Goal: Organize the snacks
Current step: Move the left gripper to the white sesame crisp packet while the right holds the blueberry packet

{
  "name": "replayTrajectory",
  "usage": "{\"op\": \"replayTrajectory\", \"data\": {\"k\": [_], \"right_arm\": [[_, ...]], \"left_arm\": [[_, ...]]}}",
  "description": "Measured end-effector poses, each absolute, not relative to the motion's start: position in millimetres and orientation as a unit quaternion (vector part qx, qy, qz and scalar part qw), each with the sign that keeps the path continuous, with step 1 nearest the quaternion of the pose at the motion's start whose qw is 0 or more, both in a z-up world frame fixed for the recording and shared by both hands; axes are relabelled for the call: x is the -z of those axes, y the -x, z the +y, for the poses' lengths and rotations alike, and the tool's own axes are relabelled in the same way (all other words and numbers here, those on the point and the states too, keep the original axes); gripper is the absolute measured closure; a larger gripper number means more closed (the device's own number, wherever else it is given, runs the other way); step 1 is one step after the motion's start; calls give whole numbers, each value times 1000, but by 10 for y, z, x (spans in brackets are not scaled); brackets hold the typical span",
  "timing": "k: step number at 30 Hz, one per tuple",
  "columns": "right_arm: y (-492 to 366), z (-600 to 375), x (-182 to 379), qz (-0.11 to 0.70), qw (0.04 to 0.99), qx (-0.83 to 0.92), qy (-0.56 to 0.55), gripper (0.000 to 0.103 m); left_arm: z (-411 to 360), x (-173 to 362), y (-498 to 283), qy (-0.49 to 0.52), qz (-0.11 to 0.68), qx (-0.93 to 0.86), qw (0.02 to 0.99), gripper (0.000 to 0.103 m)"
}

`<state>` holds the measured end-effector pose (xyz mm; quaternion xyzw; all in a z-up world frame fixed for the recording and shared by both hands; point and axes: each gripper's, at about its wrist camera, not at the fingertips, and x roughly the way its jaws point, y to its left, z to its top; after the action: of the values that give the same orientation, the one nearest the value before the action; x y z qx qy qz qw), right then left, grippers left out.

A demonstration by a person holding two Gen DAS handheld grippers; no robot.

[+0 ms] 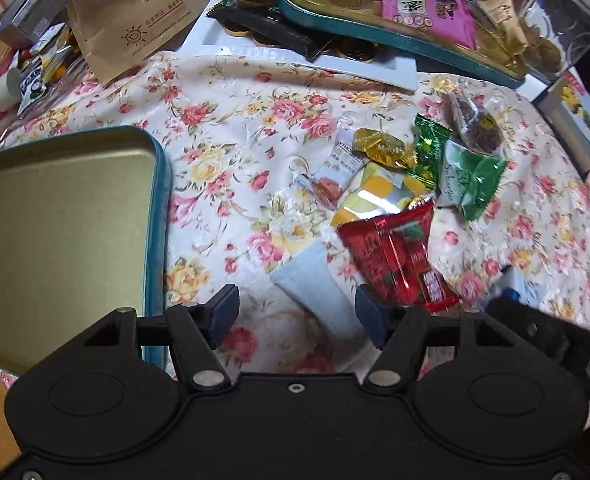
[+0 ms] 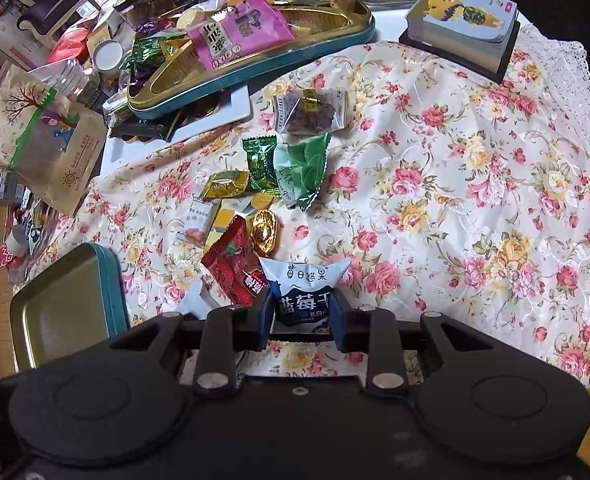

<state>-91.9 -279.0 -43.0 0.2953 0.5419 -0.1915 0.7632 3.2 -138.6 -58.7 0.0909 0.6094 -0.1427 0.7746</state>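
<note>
A pile of wrapped snacks lies on the floral cloth: a red packet [image 1: 395, 256] [image 2: 235, 270], green packets [image 1: 471, 182] [image 2: 301, 170], gold candies [image 1: 379, 146] [image 2: 225, 184] and a gold ingot [image 2: 263, 229]. My right gripper [image 2: 302, 322] is shut on a white-and-blue blueberry packet [image 2: 304, 286], at the near edge of the pile. My left gripper [image 1: 297, 316] is open and empty, just above the cloth between the empty teal tin [image 1: 55, 236] [image 2: 63, 304] and the pile. A pale blue packet corner [image 1: 319, 292] shows between its fingers.
A larger teal tin [image 1: 375, 36] [image 2: 287, 68] holding mixed snacks sits at the back on a white tray [image 1: 335, 64]. A brown paper bag [image 1: 135, 12] [image 2: 55, 152] stands at the left. A card box [image 2: 467, 20] sits at the back right. The table edge is near.
</note>
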Motion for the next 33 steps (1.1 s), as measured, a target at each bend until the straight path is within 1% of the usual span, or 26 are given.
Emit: {"op": "replayTrajectory", "data": {"k": [7, 12, 17, 20, 21, 24, 30, 33], "right_arm": [[945, -2818, 396, 539, 763, 184, -305, 71], [939, -2772, 332, 533, 771, 177, -300, 71], [937, -2730, 317, 533, 774, 172, -297, 71], [933, -2702, 332, 535, 774, 172, -291, 71], [931, -2697, 339, 536, 774, 172, -290, 71], [917, -2680, 354, 539, 774, 171, -285, 71], [904, -2657, 377, 541, 776, 169, -277, 71], [919, -2682, 391, 544, 773, 169, -279, 71]], "left_arm": [[-1496, 792, -16, -107, 633, 110, 758, 35], [-1262, 734, -18, -101, 630, 96, 764, 36], [-977, 787, -39, -86, 651, 79, 750, 36], [-866, 798, -50, -82, 652, 74, 750, 40], [-835, 789, -62, -73, 652, 78, 750, 40], [-827, 716, -87, -71, 638, 83, 762, 40], [-1108, 626, -156, -145, 567, 84, 806, 40], [-1130, 582, -180, -125, 569, 106, 806, 41]]}}
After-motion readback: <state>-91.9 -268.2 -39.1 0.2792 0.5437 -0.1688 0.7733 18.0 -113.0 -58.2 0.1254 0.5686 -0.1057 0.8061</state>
